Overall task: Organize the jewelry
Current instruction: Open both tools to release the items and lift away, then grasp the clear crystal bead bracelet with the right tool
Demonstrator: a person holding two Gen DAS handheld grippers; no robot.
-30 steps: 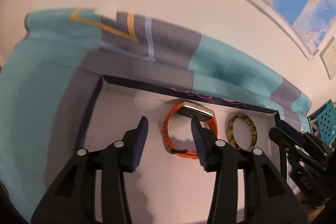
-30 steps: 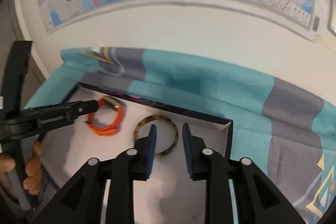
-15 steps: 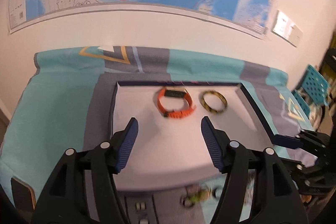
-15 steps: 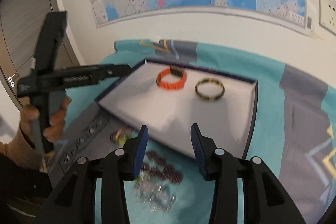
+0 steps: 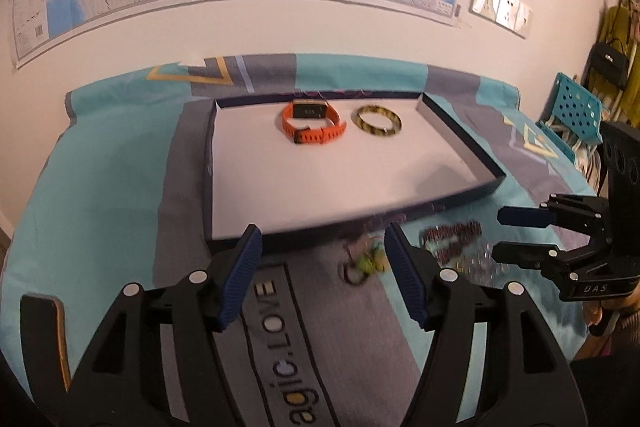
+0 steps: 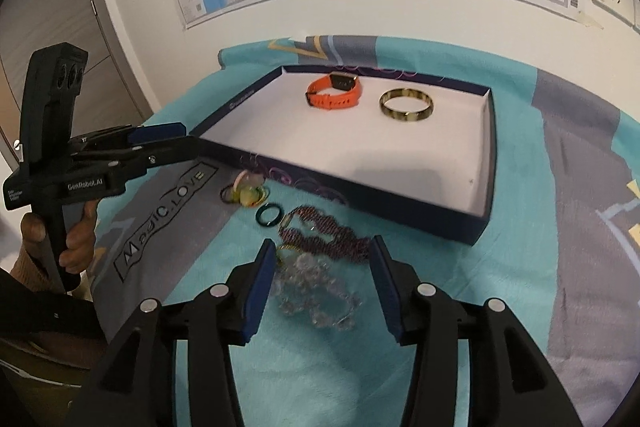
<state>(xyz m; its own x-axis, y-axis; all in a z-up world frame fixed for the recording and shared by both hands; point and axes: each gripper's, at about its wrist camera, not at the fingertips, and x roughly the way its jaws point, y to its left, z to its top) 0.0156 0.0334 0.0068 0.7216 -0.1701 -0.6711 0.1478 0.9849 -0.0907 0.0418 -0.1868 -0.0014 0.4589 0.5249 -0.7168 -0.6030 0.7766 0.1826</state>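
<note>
Clear glass-like beads make up the bracelet (image 6: 316, 297) at the lower centre of the right wrist view, lying on the teal cloth (image 6: 516, 267) between the fingers of the right gripper (image 6: 322, 281). It looks light, loose and slippery, a strand that will sag and slide, so a pinch across a bunched part should serve better than one bead. Just above it lies a dark red beaded bracelet (image 6: 324, 233), equally limp, with a small dark ring (image 6: 268, 216) and a blurred yellow-green tangle (image 6: 246, 191) further left. In the tray (image 6: 486, 215) above, the orange watch (image 6: 335, 91) and the tortoiseshell bangle (image 6: 406, 105) rest near the far wall; both look stiff and easy to take by the rim.

The right gripper points steeply down, its jaws have just been opening and stand about half apart with the clear beads between them but untouched. The left gripper (image 5: 322, 277), held in a hand (image 6: 76, 235) at the left edge, also tilts downward toward the cloth in front of the tray; its jaws have just been opening, stand wide, and hold nothing.
</note>
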